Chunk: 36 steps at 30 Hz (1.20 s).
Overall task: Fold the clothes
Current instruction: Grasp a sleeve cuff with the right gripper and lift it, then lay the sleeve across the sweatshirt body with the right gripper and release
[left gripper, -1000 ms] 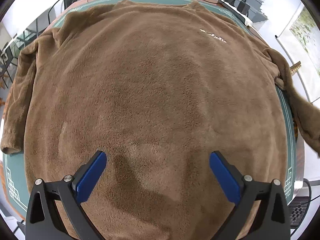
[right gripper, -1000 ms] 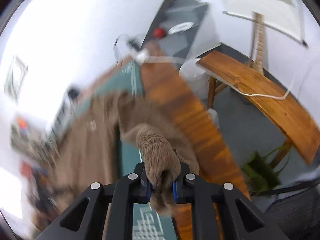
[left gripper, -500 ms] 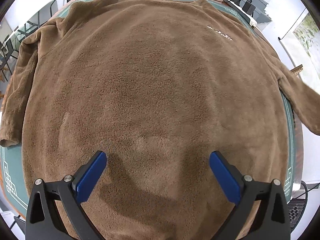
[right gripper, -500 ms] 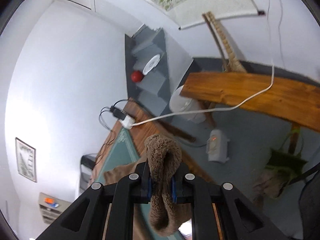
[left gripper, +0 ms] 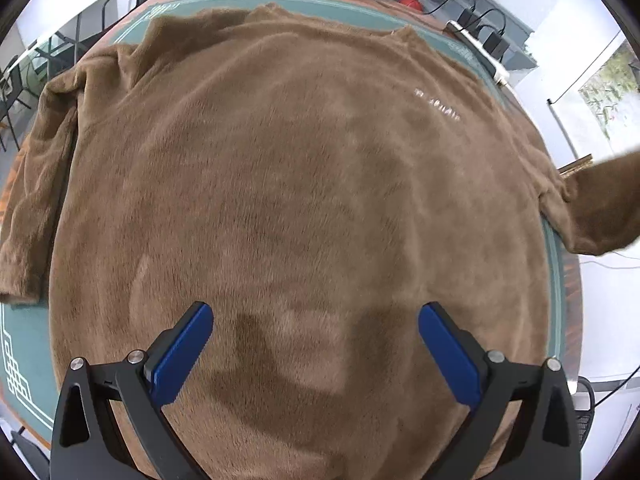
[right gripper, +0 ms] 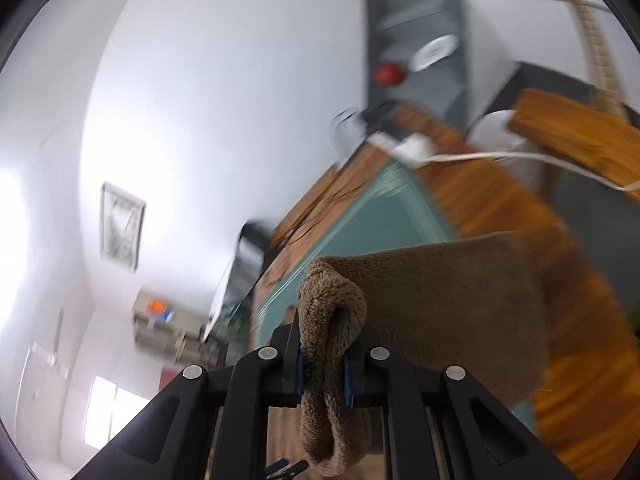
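Observation:
A brown fleece sweater [left gripper: 296,184] lies spread flat on a green table mat [left gripper: 24,336], collar at the far side. Its left sleeve [left gripper: 36,200] rests along the left edge. My left gripper [left gripper: 316,332] hovers open over the lower body of the sweater, blue pads wide apart with nothing between them. The right sleeve [left gripper: 600,208] is lifted off the table at the right. In the right wrist view, my right gripper [right gripper: 323,364] is shut on that sleeve's cuff [right gripper: 332,316], and the sleeve cloth [right gripper: 448,304] stretches away to the right.
A white power strip [left gripper: 476,48] with black plugs and cables lies at the table's far right edge. The wooden table rim [right gripper: 500,208] borders the mat. A grey shelf [right gripper: 420,52] with a red ball stands by the wall. A wooden bench [right gripper: 576,140] is beyond the table.
My right gripper has swung with the cuff, raising the right sleeve off the table toward the sweater body. The left gripper stayed open and drifted slightly back over the hem area.

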Tool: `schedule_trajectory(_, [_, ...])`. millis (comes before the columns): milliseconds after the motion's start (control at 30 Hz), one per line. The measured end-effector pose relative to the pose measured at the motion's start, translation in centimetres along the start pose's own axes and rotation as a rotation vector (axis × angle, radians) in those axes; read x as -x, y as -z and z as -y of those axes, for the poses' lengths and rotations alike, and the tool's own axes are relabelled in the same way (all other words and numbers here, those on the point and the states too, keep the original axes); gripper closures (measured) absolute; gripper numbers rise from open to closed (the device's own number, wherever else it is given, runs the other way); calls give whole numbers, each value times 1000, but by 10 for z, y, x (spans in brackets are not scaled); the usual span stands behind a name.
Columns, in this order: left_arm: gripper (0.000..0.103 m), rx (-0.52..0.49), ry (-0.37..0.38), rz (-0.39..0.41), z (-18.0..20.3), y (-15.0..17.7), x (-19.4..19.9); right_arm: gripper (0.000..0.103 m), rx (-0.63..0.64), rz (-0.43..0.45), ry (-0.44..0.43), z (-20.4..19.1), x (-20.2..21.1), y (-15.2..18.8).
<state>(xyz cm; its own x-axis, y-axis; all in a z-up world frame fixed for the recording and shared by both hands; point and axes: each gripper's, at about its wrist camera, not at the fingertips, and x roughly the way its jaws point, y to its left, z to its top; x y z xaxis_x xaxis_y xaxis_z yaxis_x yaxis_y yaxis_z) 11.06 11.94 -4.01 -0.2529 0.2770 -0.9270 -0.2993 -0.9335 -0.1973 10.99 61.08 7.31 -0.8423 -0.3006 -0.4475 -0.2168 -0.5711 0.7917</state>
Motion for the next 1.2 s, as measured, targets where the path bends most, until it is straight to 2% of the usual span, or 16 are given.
schedule_trajectory(133, [0,6,24,15,-8,-14,-1,88,61,-87,-26,-38,-66,16])
schedule_trajectory(233, [0,28,28,13,-15,-21,-9,88,110,-158,2,-58,-125,34])
schedule_trajectory(400, [0,84,28,11,-35,-27,-18,88,137,-337,40,-63,-218,68])
schedule_trajectory(433, [0,94,32,10,-40,-31,-20,85,152,-371,64,-63,-234,77])
schedule_trajectory(500, [0,104,47,9,-43,-41,-24,65,179,-428,129,-60,-260,94])
schedule_trajectory(533, [0,104,59,9,-42,-46,-25,36,173,-443,151,-56,-267,100])
schedule_trajectory(567, [0,104,72,9,-41,-51,-27,24,161,-445,161,-52,-270,104])
schedule_trajectory(667, [0,103,108,8,-38,-65,-31,24,133,-433,163,-41,-270,111])
schedule_trajectory(800, [0,101,156,8,-34,-84,-37,24,120,-361,157,-30,-243,110])
schedule_trajectory(933, [0,130,317,-36,-17,-109,-48,24,127,-321,213,-15,-209,123])
schedule_trajectory(1033, [0,162,404,-79,1,-125,-66,24,141,-321,257,-5,-188,141])
schedule_trajectory(1100, [0,166,433,-96,13,-132,-77,24,142,-326,284,3,-176,151])
schedule_trajectory(1200, [0,165,429,-107,28,-142,-93,24,128,-320,315,19,-156,169])
